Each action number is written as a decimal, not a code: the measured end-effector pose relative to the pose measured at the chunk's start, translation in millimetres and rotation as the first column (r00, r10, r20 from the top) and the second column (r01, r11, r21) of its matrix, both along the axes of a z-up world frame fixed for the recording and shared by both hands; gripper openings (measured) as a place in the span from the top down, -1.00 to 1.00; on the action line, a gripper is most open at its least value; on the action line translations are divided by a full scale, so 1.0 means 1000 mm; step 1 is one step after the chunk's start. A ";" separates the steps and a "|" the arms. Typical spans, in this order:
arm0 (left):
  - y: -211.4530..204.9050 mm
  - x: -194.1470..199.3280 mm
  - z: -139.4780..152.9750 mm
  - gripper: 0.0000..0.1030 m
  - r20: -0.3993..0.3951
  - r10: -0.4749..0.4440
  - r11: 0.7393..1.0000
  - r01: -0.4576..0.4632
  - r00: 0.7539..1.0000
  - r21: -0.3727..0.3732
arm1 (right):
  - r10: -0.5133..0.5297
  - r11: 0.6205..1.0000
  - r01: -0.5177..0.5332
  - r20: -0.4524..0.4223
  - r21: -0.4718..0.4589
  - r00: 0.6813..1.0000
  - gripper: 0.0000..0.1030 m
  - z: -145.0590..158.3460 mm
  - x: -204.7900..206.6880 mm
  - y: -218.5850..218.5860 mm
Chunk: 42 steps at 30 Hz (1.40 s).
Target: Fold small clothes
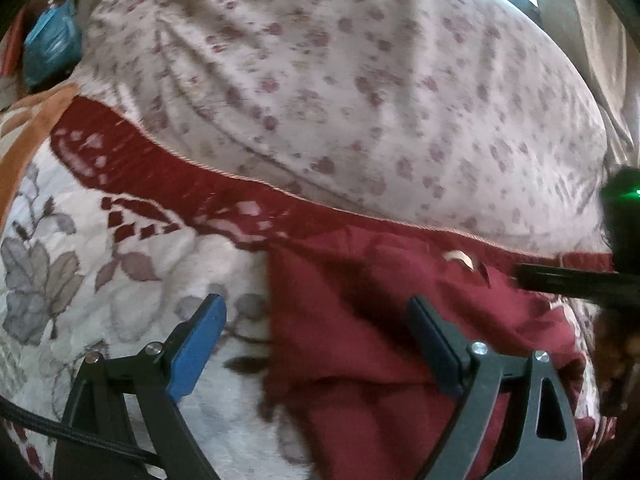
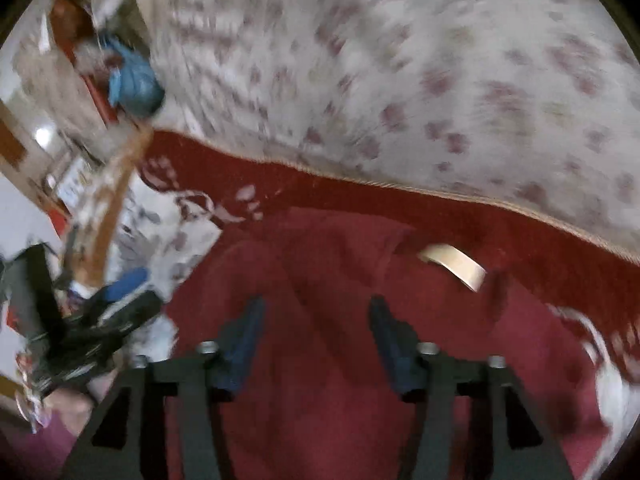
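A small maroon garment (image 1: 380,320), its label (image 2: 454,266) showing, is spread flat on a floral blanket (image 1: 80,280) for folding, while the left gripper (image 1: 316,328) is held wide over its left edge and the right gripper (image 2: 316,332) hovers parted, holding nothing.

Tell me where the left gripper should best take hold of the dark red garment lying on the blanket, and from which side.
Probably the dark red garment's straight left edge, which lies flat on the pale floral blanket between the left gripper's open jaws. Come from above and the left, so one finger slides under that free edge. The tan label marks the far side, near the right gripper, also open.
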State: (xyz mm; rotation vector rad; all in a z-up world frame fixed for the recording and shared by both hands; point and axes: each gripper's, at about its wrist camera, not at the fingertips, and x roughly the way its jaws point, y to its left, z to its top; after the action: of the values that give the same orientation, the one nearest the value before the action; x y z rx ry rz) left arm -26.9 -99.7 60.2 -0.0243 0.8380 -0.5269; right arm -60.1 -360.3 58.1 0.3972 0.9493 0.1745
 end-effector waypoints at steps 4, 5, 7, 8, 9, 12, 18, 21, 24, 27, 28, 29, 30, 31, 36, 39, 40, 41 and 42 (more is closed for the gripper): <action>-0.028 0.000 -0.003 -0.77 -0.071 -0.068 0.998 0.069 0.995 0.011 | -0.084 0.996 0.085 0.070 -0.009 0.994 -0.45 0.025 -0.086 -0.034; -0.037 0.002 -0.005 -0.77 -0.084 -0.074 0.997 0.076 0.994 0.024 | -0.120 0.992 0.123 0.083 -0.031 0.989 -0.49 0.030 -0.108 -0.042; -0.051 0.011 -0.011 -0.77 -0.116 -0.067 0.997 0.072 0.991 0.040 | -0.184 0.977 0.192 0.090 -0.089 0.979 -0.52 0.033 -0.141 -0.056; -0.057 0.018 -0.016 -0.75 -0.150 -0.065 0.997 0.072 0.987 0.038 | -0.218 0.966 0.227 0.081 -0.123 0.972 -0.53 0.030 -0.157 -0.064; -0.062 0.023 -0.020 -0.53 -0.181 -0.069 0.997 0.075 0.981 0.029 | -0.237 0.960 0.245 0.073 -0.139 0.969 -0.53 0.029 -0.167 -0.070; -0.077 0.031 -0.027 0.39 -0.230 -0.088 0.995 0.096 0.969 0.025 | -0.304 0.938 0.306 0.034 -0.165 0.952 -0.53 0.016 -0.188 -0.085; -0.066 0.014 0.019 0.77 -0.080 -0.099 0.994 0.096 0.992 -0.048 | -0.371 0.922 0.369 0.003 -0.120 0.928 -0.53 -0.009 -0.184 -0.095; -0.044 0.015 0.030 0.77 -0.080 -0.065 0.997 0.062 0.995 -0.041 | -0.406 0.909 0.402 -0.015 -0.112 0.914 -0.59 -0.018 -0.171 -0.094; -0.038 0.015 0.012 0.77 -0.102 -0.050 0.999 0.051 0.993 0.012 | -0.458 0.886 0.452 -0.047 -0.098 0.888 -0.64 -0.030 -0.160 -0.101; -0.041 0.020 -0.004 0.77 -0.139 -0.031 0.999 0.036 0.990 0.038 | -0.492 0.871 0.490 -0.088 -0.046 0.866 -0.65 -0.043 -0.146 -0.109; -0.042 0.020 -0.004 0.77 -0.137 -0.032 0.999 0.038 0.990 0.039 | -0.475 0.880 0.474 -0.092 -0.031 0.875 -0.45 -0.046 -0.140 -0.108; -0.044 0.020 -0.003 0.77 -0.134 -0.037 0.998 0.042 0.990 0.035 | -0.453 0.891 0.451 -0.086 -0.043 0.887 0.15 -0.046 -0.135 -0.105; -0.046 0.020 -0.002 0.77 -0.132 -0.045 0.998 0.049 0.990 0.028 | -0.434 0.897 0.425 -0.064 -0.122 0.898 0.45 -0.042 -0.129 -0.099; -0.046 0.019 -0.001 0.75 -0.129 -0.051 0.998 0.054 0.990 0.024 | -0.436 0.887 0.423 -0.034 -0.186 0.899 0.64 -0.037 -0.127 -0.097; -0.046 0.018 -0.010 -0.24 -0.159 -0.028 0.998 0.038 0.987 0.057 | -0.520 0.827 0.497 -0.024 -0.263 0.854 0.73 -0.039 -0.129 -0.115; -0.044 0.019 -0.017 -0.24 -0.179 -0.003 0.996 0.020 0.984 0.091 | -0.541 0.812 0.517 -0.019 -0.270 0.841 0.46 -0.033 -0.144 -0.107; -0.044 0.019 -0.017 -0.24 -0.173 -0.001 0.995 0.019 0.985 0.097 | -0.542 0.811 0.521 -0.007 -0.267 0.840 0.29 -0.028 -0.150 -0.103; -0.044 0.018 -0.017 -0.24 -0.165 0.002 0.994 0.016 0.986 0.104 | -0.531 0.820 0.517 0.010 -0.247 0.847 0.14 -0.021 -0.156 -0.099; -0.044 0.017 -0.017 -0.24 -0.160 0.003 0.994 0.015 0.987 0.111 | -0.513 0.833 0.504 0.024 -0.228 0.858 0.09 -0.016 -0.161 -0.092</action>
State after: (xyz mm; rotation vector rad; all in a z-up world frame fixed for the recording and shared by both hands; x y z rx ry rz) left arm -9.7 -143.8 43.0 0.0394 1.0241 -0.4868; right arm -221.4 -452.7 42.3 0.4292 0.8582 -0.4314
